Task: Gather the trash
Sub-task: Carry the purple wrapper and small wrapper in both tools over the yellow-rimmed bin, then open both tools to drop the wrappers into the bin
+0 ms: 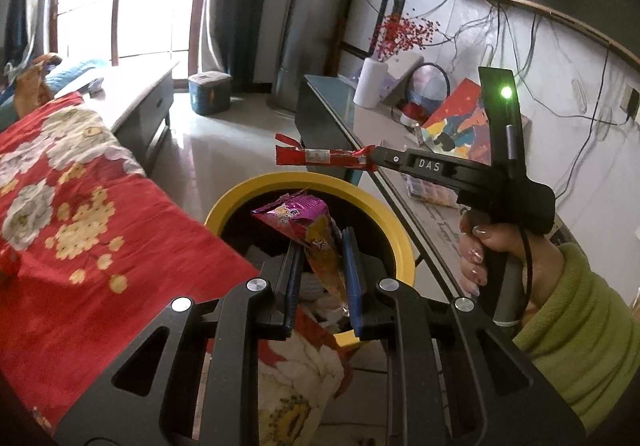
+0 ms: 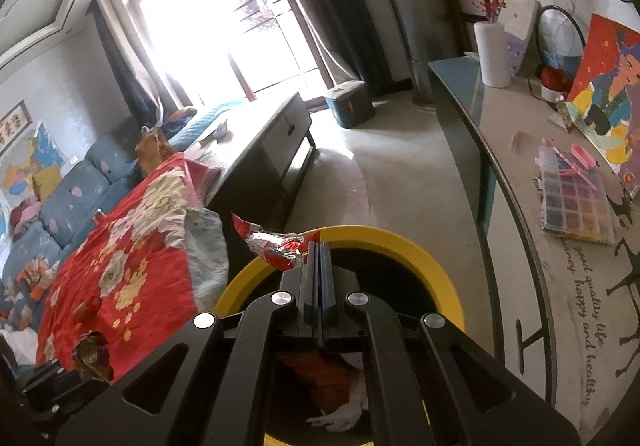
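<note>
A yellow-rimmed black trash bin [image 1: 372,205] stands on the floor beside a red flowered cloth. My left gripper [image 1: 322,246] is over the bin, its blue-padded jaws parted around a purple and orange snack wrapper [image 1: 304,217] that stands between them; whether they still pinch it is unclear. My right gripper [image 1: 374,159] comes in from the right above the bin's far rim, shut on the end of a red candy wrapper [image 1: 316,157]. In the right wrist view the right gripper [image 2: 319,246] is closed on the crumpled red and silver wrapper [image 2: 276,246] over the bin [image 2: 432,258].
The red flowered cloth [image 1: 80,213] covers a surface left of the bin. A long side table [image 2: 520,165] on the right holds a white vase [image 2: 494,53], a painting and a bead box [image 2: 576,201]. A low cabinet [image 2: 272,133], sofa and window lie behind.
</note>
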The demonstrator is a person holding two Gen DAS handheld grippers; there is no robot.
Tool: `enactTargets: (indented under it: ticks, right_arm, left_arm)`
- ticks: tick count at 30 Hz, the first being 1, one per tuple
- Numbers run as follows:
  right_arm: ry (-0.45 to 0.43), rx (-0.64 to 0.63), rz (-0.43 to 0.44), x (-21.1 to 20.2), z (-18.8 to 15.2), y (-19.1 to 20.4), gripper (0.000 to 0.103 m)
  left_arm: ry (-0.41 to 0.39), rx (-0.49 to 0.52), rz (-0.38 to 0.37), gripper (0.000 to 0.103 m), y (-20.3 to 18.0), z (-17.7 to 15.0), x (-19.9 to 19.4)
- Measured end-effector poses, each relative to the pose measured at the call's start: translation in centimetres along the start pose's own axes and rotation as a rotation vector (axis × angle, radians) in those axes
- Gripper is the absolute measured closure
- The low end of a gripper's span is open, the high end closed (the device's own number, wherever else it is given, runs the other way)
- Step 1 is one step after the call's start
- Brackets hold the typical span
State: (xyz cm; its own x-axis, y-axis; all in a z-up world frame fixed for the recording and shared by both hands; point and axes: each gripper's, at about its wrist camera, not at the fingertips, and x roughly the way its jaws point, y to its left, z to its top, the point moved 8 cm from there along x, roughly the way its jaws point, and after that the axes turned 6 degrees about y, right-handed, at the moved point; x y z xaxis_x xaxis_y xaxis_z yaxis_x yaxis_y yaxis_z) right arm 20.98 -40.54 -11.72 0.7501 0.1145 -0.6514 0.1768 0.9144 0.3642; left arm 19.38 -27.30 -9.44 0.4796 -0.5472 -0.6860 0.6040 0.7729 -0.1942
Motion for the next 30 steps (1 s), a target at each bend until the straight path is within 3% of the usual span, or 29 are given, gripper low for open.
enactTargets:
  ticks: [12,14,17,18,19,20,22,25,30]
  right_arm:
    - [0.050,0.067,-0.006,1.3,-0.9,-2.6,0.101]
    - [0.060,0.081,-0.007,1.5,-1.1,-2.9,0.101]
    - [0.073,0.088,-0.008,1.8,-1.3,-3.1,0.092]
    - [0.073,0.093,-0.006,1.8,-1.3,-3.2,0.076]
    - [0.069,0.097,0.000,1.7,-1.3,-3.2,0.066]
    - [0.070,0.096,0.001,1.7,-1.3,-3.1,0.066]
    - [0.066,0.091,0.010,1.7,-1.3,-2.7,0.066]
    - [0.051,0.080,0.024,1.3,-1.1,-2.1,0.055]
    - [0.030,0.037,0.056,0.7,-0.8,-0.1,0.051]
  left_arm:
    - [0.035,0.020,-0.009,0.088,-0.6,1.0,3.2]
    - [0.037,0.019,-0.001,0.084,-0.5,1.2,3.7]
    - [0.036,0.008,-0.004,0.059,-0.3,1.2,3.8]
    - [0.033,0.004,-0.004,0.049,-0.2,1.2,3.8]
    - [0.031,-0.001,-0.006,0.044,0.0,1.1,3.7]
    - [0.027,-0.009,-0.002,0.041,0.2,1.1,3.6]
    - [0.023,-0.029,0.001,0.022,0.6,1.0,3.3]
    - [0.005,-0.056,0.003,0.011,1.3,1.0,2.5]
    - [-0.020,-0.080,0.021,0.011,2.2,0.8,1.2]
